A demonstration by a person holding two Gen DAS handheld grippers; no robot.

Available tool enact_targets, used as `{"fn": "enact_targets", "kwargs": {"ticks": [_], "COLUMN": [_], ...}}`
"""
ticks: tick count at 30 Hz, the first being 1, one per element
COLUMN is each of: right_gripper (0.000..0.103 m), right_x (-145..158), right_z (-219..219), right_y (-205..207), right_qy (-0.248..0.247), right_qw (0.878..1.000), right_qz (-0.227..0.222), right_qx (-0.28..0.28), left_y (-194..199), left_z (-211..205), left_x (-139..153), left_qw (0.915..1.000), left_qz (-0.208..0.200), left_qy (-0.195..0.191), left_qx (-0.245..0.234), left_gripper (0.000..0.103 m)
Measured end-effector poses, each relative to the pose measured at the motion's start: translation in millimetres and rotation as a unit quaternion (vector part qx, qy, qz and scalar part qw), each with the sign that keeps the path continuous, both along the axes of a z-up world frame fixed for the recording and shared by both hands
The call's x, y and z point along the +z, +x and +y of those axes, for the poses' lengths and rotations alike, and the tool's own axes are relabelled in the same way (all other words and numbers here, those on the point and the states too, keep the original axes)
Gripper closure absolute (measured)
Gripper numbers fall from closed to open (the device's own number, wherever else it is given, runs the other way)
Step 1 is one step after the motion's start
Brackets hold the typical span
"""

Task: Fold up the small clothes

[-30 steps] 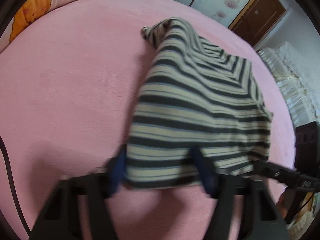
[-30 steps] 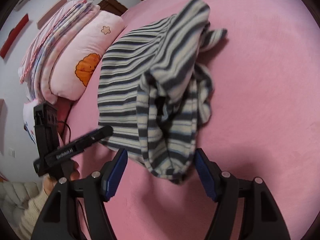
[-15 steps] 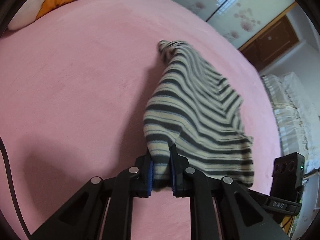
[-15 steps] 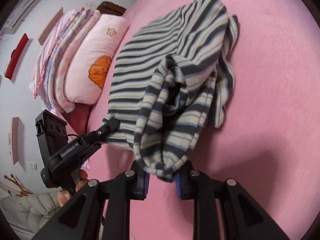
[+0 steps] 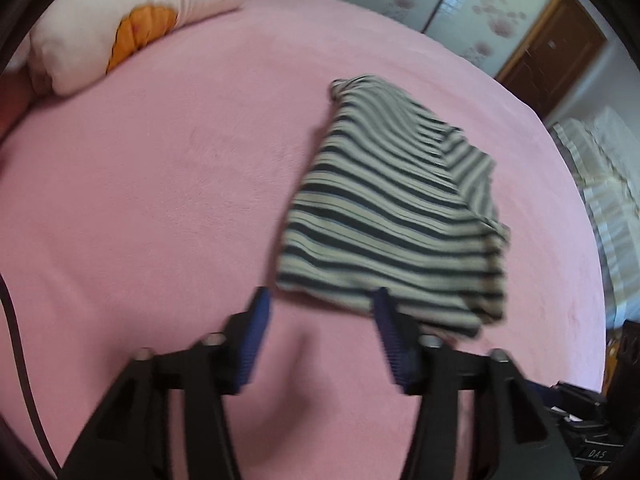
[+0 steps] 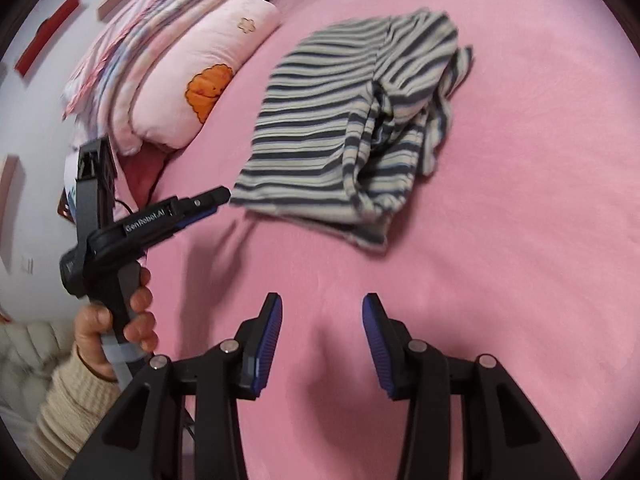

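Covering bed: pink blanket (image 5: 160,184) | striped garment (image 5: 392,216) lying | left gripper (image 5: 320,304), right gripper (image 6: 322,308) both gaping, empty

Pink bed, dark-and-cream stripes

The garment (image 5: 394,216) carries dark navy and cream stripes with thin pale blue lines, lying on a solid pink bed (image 5: 168,184). The pillow (image 6: 208,68) is pale pink with an orange scalloped patch and a small flower outline. Both the left gripper (image 5: 320,304) and right gripper (image 6: 322,312) are black with blue-padded fingers (image 6: 270,332).
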State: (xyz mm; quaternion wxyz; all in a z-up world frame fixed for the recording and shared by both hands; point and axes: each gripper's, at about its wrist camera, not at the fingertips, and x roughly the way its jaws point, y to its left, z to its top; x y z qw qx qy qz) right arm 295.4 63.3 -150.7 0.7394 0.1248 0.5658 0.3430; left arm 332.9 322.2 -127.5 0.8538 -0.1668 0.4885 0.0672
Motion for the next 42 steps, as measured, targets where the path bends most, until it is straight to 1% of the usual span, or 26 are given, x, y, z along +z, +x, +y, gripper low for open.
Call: {"fn": "enact_targets", "kwargs": {"ticks": [2, 3, 5, 6, 7, 9, 11, 12, 13, 14, 15, 16, 19, 21, 22, 24, 28, 32, 36, 42], "right_gripper": [0.060, 0.060, 0.060, 0.060, 0.060, 0.060, 0.057, 0.055, 0.048, 0.045, 0.039, 0.036, 0.036, 0.036, 0.036, 0.036, 0.035, 0.035, 0.034, 0.032], "right_x": [13.9, 20.7, 37.9, 46.2, 56.2, 77.0, 100.0, 106.3, 117.7, 124.2, 131.5, 139.1, 153.3, 159.1, 162.8, 167.2, 174.3, 177.3, 178.5, 177.1], "right_z": [-15.9, -22.1, -39.4, -45.8, -53.6, -70.3, -95.0, -103.3, -117.4, -127.6, -138.4, -150.6, -174.8, -186.6, -194.3, -202.0, -213.9, -217.9, -222.0, -224.7], "right_y": [-18.0, -25.3, -43.7, -53.1, -63.4, -86.0, -111.4, -118.9, -133.4, -142.3, -152.9, -165.4, -192.5, -205.7, -214.4, -225.8, -248.2, -258.0, -261.9, -262.5], "right_qy": [-0.009, -0.015, -0.032, -0.040, -0.049, -0.067, -0.087, -0.089, -0.090, -0.089, -0.090, -0.094, -0.116, -0.120, -0.128, -0.137, -0.151, -0.164, -0.170, -0.184], "right_qw": [1.000, 1.000, 0.998, 0.998, 0.996, 0.993, 0.988, 0.987, 0.984, 0.982, 0.979, 0.975, 0.964, 0.959, 0.955, 0.950, 0.942, 0.938, 0.935, 0.933], "right_qz": [-0.016, -0.022, -0.038, -0.045, -0.054, -0.073, -0.093, -0.099, -0.107, -0.112, -0.120, -0.130, -0.152, -0.157, -0.162, -0.167, -0.182, -0.190, -0.193, -0.198], "right_qx": [-0.011, -0.015, -0.029, -0.037, -0.045, -0.061, -0.086, -0.094, -0.109, -0.121, -0.136, -0.152, -0.187, -0.203, -0.215, -0.224, -0.238, -0.241, -0.242, -0.239], "left_y": [-15.5, -25.2, -45.7, -53.2, -64.1, -86.6, -109.5, -121.7, -133.2, -143.0, -154.1, -166.1, -196.0, -210.1, -215.7, -227.3, -249.0, -256.5, -256.5, -254.2], "left_z": [-18.6, -30.4, -56.9, -68.4, -83.8, -110.2, -139.7, -155.2, -169.4, -183.6, -197.2, -210.9, -238.4, -255.2, -262.9, -276.2, -296.2, -312.0, -322.7, -330.0], "left_x": [18.6, 29.3, 51.9, 60.4, 72.7, 94.7, 112.2, 121.4, 129.3, 135.7, 141.9, 147.8, 158.1, 162.7, 163.9, 166.2, 168.8, 170.3, 174.2, 176.4], "left_qw": [0.9998, 0.9995, 0.9988, 0.9983, 0.9975, 0.9954, 0.9932, 0.9921, 0.9905, 0.9890, 0.9875, 0.9864, 0.9857, 0.9865, 0.9865, 0.9857, 0.9864, 0.9854, 0.9818, 0.9823], "left_qz": [-0.015, -0.022, -0.037, -0.043, -0.054, -0.074, -0.091, -0.098, -0.107, -0.113, -0.118, -0.123, -0.126, -0.115, -0.107, -0.100, -0.098, -0.102, -0.110, -0.109], "left_qy": [0.004, 0.007, 0.007, 0.009, 0.011, 0.018, 0.025, 0.030, 0.036, 0.040, 0.044, 0.048, 0.057, 0.076, 0.089, 0.104, 0.093, 0.098, 0.119, 0.115], "left_qx": [-0.013, -0.020, -0.032, -0.038, -0.045, -0.058, -0.068, -0.072, -0.079, -0.087, -0.094, -0.099, -0.096, -0.088, -0.086, -0.088, -0.094, -0.096, -0.099, -0.100], "left_gripper": [0.037, 0.035, 0.022, 0.019, 0.015, 0.011, 0.001, 0.001, 0.001, 0.001, 0.001, 0.001, 0.000, 0.000, 0.001, 0.000, 0.001, 0.001, 0.001, 0.001]}}
